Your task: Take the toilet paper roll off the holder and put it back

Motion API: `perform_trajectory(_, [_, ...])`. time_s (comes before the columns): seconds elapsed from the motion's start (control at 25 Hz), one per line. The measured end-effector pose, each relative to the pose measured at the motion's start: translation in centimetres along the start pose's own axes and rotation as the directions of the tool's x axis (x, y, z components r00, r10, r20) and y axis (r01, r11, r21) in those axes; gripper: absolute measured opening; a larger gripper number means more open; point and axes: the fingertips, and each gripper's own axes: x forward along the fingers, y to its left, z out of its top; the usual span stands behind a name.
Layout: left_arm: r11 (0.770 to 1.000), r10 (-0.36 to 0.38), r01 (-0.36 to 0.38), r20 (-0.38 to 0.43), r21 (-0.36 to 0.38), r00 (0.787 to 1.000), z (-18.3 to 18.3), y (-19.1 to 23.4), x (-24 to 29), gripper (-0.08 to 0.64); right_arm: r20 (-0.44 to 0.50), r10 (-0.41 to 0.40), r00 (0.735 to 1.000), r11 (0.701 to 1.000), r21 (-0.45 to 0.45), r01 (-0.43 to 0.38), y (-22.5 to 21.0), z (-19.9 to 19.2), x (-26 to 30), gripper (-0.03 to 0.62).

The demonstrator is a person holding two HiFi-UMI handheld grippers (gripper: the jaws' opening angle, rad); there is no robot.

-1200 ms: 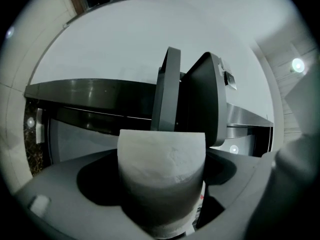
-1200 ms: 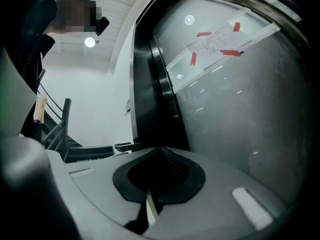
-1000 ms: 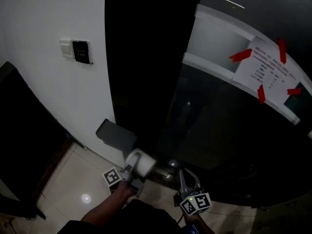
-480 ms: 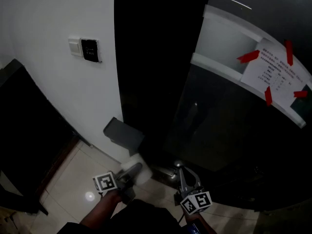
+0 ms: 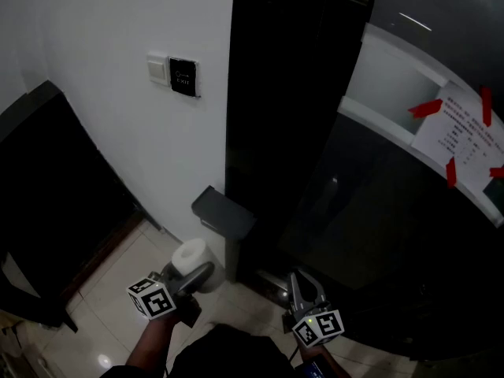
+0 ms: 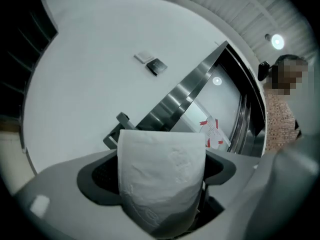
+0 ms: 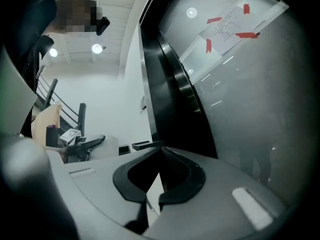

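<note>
Nearest, the left gripper (image 5: pixel 191 278) clamps its jaws on a white toilet paper roll (image 5: pixel 189 257). The right gripper (image 5: pixel 302 290) (lower right) holds nothing, its jaws seemingly pressed together. Just beyond the roll, up and to the right and not touching it, a dark grey holder (image 5: pixel 223 211) juts from the white wall. Higher up sits a wall switch (image 5: pixel 183 75), and farther right a taped paper notice (image 5: pixel 466 132).

Head view from high, facing steeply down a white wall (image 5: pixel 157 148) to the floor (image 5: pixel 110 274), left gripper view tilted upward, very near the toilet paper roll (image 6: pixel 162 179), right gripper view tilted upward beside dark glass (image 7: pixel 260 114), all three sharing the red-taped notice (image 5: pixel 471 136).
</note>
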Motion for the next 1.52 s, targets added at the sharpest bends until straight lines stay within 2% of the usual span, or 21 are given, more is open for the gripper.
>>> perform_trajectory(0.24, [0.996,0.032,-0.041,0.100,0.082,0.995,2.8,0.0,-3.5,0.466,-0.006,0.038,0.999,0.999,0.004,-0.038,1.3,-0.3,0.8,0.012])
perform_trajectory(0.48, [0.992,-0.031,0.002,0.237,0.123,0.971,4.7,-1.2,-6.2,0.465,-0.010,0.072,0.997,0.997,0.012,-0.072,2.4,-0.7,1.5,0.012])
perform_trajectory(0.64, [0.986,-0.008,-0.030,0.230,0.163,0.973,4.5,-1.5,-6.6,0.462,-0.013,0.086,0.996,0.996,0.014,-0.086,2.8,-1.0,1.6,0.014])
perform_trajectory(0.8, [0.985,0.006,-0.043,0.218,0.164,0.976,4.3,-1.6,-6.4,0.463,-0.020,0.097,0.995,0.995,0.013,-0.097,3.3,-1.0,1.8,0.012])
perform_trajectory(0.96, [0.988,-0.012,-0.018,0.194,0.152,0.981,3.8,-1.7,-6.4,0.463,-0.019,0.101,0.995,0.995,0.023,-0.101,3.6,-1.4,1.8,0.012])
perform_trajectory(1.36, [0.995,-0.041,0.021,0.203,0.102,0.978,4.1,-1.5,-6.3,0.463,-0.030,0.101,0.994,0.995,0.006,-0.101,3.9,-1.2,1.7,0.014])
perform_trajectory(1.52, [0.990,-0.046,0.019,0.197,0.139,0.979,5.0,-1.6,-5.8,0.463,-0.030,0.097,0.995,0.995,0.001,-0.097,3.9,-1.0,1.6,0.012])
